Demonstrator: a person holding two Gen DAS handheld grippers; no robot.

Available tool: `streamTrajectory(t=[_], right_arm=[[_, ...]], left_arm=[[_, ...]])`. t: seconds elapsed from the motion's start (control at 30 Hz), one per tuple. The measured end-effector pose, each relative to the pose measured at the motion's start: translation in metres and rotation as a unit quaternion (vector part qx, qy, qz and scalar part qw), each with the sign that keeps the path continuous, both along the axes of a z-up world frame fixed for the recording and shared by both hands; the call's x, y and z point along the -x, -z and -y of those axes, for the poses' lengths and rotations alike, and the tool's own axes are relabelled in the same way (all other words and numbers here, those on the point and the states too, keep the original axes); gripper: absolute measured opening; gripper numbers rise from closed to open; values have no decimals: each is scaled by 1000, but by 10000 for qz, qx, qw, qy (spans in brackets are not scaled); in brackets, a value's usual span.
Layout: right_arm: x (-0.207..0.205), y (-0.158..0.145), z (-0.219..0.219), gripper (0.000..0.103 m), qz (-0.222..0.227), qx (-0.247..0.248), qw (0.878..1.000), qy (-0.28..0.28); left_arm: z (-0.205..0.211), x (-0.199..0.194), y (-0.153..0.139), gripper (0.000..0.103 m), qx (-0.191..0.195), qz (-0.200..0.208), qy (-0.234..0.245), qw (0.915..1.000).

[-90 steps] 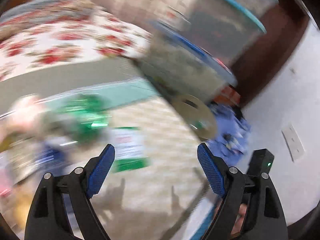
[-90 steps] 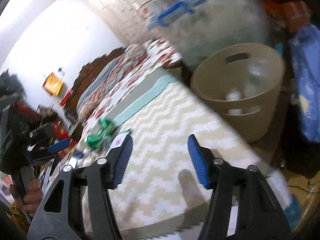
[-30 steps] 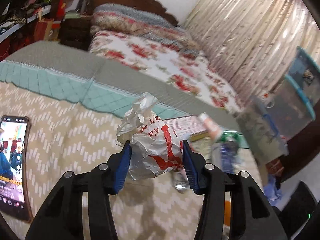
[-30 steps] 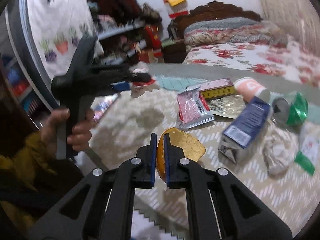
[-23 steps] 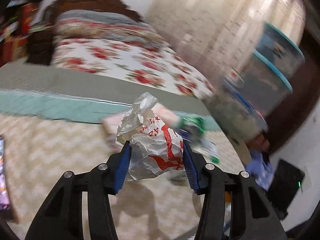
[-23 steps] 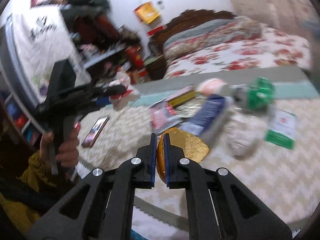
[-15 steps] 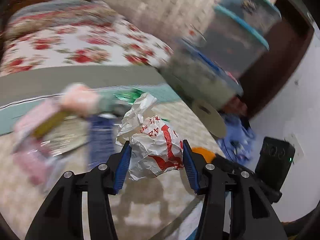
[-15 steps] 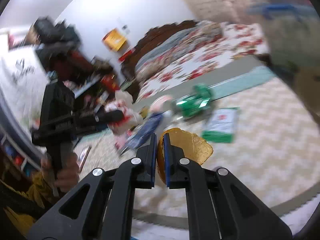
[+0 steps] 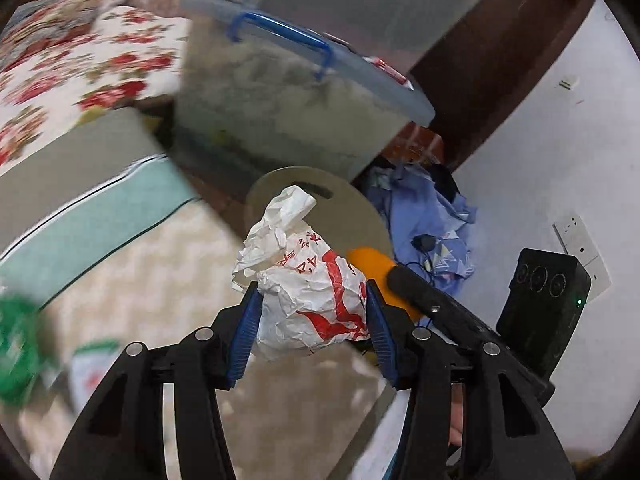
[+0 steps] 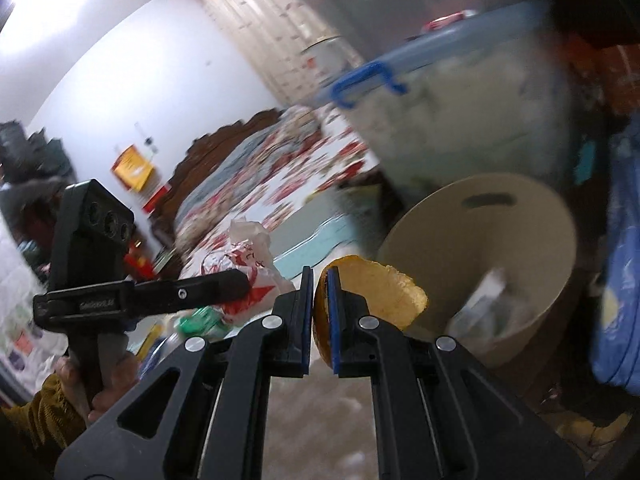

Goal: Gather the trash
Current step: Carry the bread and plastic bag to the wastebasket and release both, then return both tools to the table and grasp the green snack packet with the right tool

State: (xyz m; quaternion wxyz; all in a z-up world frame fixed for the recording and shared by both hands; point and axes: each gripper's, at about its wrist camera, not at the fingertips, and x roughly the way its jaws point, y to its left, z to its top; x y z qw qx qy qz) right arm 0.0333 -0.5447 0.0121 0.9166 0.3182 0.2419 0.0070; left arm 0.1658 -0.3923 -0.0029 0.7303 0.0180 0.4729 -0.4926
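**A lived-in bedroom at home**

We're in somebody's bedroom, no doubt about it. There's the bed [image 10: 280, 184], floral spread in red and cream, with a carved dark wooden headboard [image 10: 224, 136] at its far end against a plain white wall [image 10: 132, 64]. Off the foot of the bed stand stacked clear plastic storage tubs [image 9: 288, 112], the lower one with blue handles. In front of the tubs sits a beige waste basket [image 10: 500, 248], and beside it a heap of blue clothing [image 9: 432, 220]. Below the bed lies a chevron-patterned floor mat [image 9: 168, 280].
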Motion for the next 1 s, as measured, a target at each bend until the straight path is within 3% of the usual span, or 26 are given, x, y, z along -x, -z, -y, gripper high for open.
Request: streamTrajectory(t=[0.03, 0.1, 0.13, 0.2, 0.23, 0.4, 0.53, 0.77, 0.87, 1.0], right_arm=[[-4, 2, 9, 10, -31, 66, 10000, 67], [-16, 9, 24, 13, -141, 111, 9996, 223], [-19, 15, 32, 23, -200, 27, 9994, 265], [-20, 23, 44, 75, -152, -322, 9986, 379], [-15, 23, 45, 77, -5, -390, 9977, 547], [1, 23, 44, 74, 177, -495, 9958, 747], [7, 20, 22, 73, 220, -595, 9968, 494], [-7, 19, -51, 62, -27, -478, 9980, -420], [-19, 21, -88, 55, -186, -481, 9952, -832], [-39, 22, -143, 54, -437, -320, 9889, -1383]], left_arm=[[13, -2, 1, 55, -1, 11, 26, 10000], [40, -8, 3, 76, -42, 122, -54, 9999], [47, -12, 4, 83, -65, 171, -125, 9998], [58, -17, 4, 83, -60, 184, -183, 9996], [59, -19, 3, 83, -31, 152, -194, 9997], [22, -15, -8, 83, 85, 288, -306, 9991], [-30, 0, -8, 83, 11, 321, -500, 9982], [-174, 28, -11, 83, -51, 378, -1138, 9928], [-239, 33, -20, 82, -90, 570, -1700, 9837], [-301, 33, -23, 82, -452, 946, -2543, 9614]])
